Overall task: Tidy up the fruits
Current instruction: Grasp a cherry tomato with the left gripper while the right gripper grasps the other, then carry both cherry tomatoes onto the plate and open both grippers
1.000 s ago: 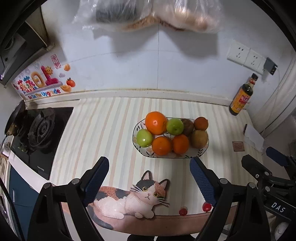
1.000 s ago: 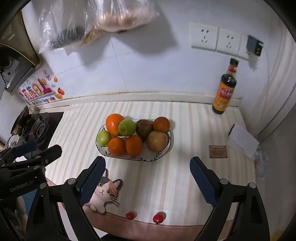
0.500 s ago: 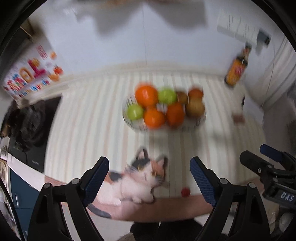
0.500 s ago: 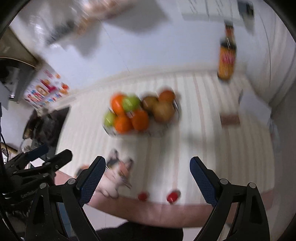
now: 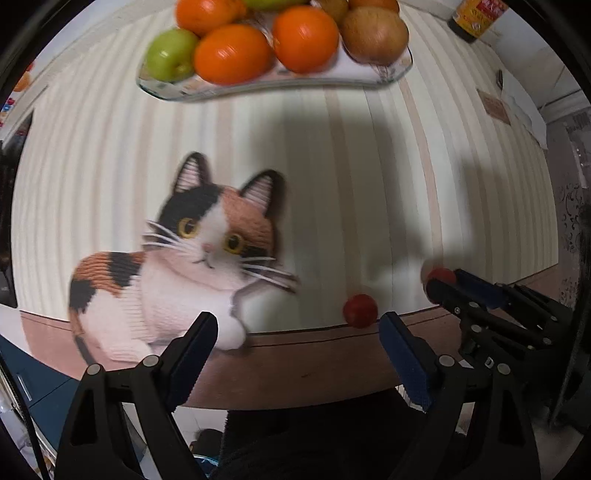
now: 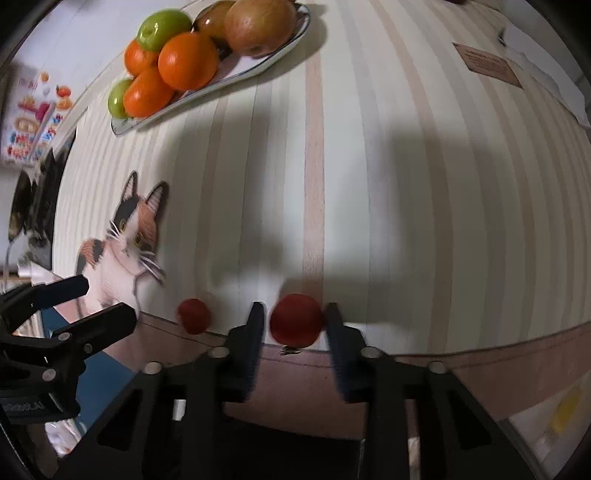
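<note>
Tomatoes sit at the desk's front edge: one (image 6: 295,319) between my right tool's (image 6: 293,321) narrowed jaws, barely touching, one (image 5: 360,310) beside my wide left tool (image 5: 295,350). A crooked squeeze could roll it off (it's round).

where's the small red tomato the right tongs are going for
In the right wrist view the small round red tomato sits between the right tongs at the striped counter's near edge, right of the second red tomato.

Home kitchen: striped countertop (image 6: 406,184), fruit plate (image 5: 258,86), sauce bottle (image 5: 474,16), stove (image 6: 33,206).
</note>
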